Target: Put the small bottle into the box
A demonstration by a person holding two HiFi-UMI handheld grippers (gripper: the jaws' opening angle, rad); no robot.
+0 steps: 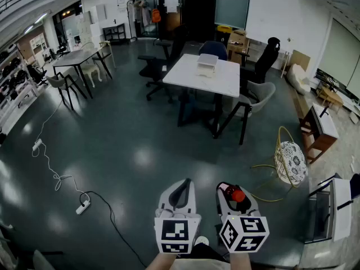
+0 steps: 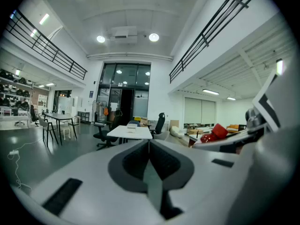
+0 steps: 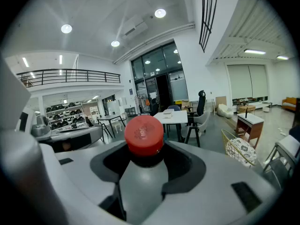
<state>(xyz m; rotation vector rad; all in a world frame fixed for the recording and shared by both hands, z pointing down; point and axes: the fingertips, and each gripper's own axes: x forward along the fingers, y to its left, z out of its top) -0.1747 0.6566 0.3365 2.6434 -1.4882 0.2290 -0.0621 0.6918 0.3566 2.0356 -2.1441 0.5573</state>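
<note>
With our right gripper clamped on the bottle and our left gripper closed empty, both well short of the table, we should carry it steadily toward the box on that table

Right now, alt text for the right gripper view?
The right gripper is closed on a small bottle, pale grey-white with a red cap that points forward out of the jaws. Beyond it lies a large, brightly lit hall with a white table in the middle distance.
</note>
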